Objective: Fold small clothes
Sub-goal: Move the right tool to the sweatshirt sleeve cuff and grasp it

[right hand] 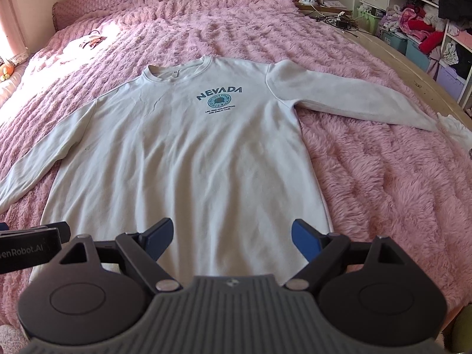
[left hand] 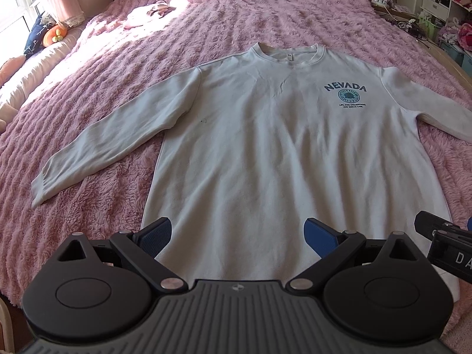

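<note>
Across the bed (left hand: pixel 88 124), front-up sweatshirt (left hand: pixel 265 147) spread flat, sleeves out, hem nearest left gripper (left hand: pixel 237 237) and right gripper (right hand: pixel 231 236), both wide and empty; risk: single-layer pinch at hem, bunching the fold.

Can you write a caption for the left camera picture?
Open left gripper above white sweatshirt spread flat on pink blanket.
</note>
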`<state>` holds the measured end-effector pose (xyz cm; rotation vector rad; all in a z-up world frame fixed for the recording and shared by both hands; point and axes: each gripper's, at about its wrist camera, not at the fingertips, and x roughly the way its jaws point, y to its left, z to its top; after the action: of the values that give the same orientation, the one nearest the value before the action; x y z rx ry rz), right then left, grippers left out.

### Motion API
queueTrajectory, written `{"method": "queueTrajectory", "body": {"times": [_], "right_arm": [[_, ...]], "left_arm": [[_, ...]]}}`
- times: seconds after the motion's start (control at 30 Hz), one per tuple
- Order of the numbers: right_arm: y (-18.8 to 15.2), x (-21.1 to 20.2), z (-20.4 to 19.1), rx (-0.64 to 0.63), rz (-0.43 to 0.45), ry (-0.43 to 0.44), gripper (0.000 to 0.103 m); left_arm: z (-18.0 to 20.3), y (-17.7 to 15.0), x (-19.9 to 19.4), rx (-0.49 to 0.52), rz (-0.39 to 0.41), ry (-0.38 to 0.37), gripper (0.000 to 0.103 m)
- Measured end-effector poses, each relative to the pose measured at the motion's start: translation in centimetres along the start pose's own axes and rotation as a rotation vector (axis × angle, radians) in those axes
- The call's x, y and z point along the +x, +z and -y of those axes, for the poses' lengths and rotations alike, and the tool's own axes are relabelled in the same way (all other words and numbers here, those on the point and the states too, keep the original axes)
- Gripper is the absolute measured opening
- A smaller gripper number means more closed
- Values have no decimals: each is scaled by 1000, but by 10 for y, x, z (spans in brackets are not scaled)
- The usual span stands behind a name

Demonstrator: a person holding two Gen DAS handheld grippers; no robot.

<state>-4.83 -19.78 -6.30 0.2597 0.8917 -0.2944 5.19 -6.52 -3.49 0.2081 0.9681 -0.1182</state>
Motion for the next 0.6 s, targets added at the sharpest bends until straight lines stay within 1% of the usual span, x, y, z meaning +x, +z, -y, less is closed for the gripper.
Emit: {"method": "queueTrajectory", "body": {"times": [0.17, 0.23, 0.3, 0.33, 0.4, 0.5, 0.53, 0.57, 0.6], "right_arm": [[17, 2, 45, 92, 89, 57, 83], [24, 3, 66, 114, 133, 50, 83], [30, 4, 85, 124, 182, 25, 83], [31, 3, 100, 107, 248, 21, 83], [32, 2, 118, 61, 340, 13, 83], [43, 9, 147, -10, 369, -115, 83], [49, 12, 164, -9, 375, -171, 83], [54, 16, 180, 17, 376, -208, 83], [60, 19, 195, 50, 370, -228, 83]], "left_arm": [[28, 24, 11, 37, 33, -82, 103], [43, 33, 14, 65, 56, -101, 103], [61, 45, 19, 93, 89, -136, 103], [71, 51, 21, 106, 110, -164, 103], [89, 61, 27, 120, 144, -210, 103], [116, 78, 39, 135, 176, -290, 103], [125, 84, 44, 135, 183, -328, 103], [132, 89, 47, 130, 185, -358, 103], [140, 94, 52, 117, 192, -405, 103]]}}
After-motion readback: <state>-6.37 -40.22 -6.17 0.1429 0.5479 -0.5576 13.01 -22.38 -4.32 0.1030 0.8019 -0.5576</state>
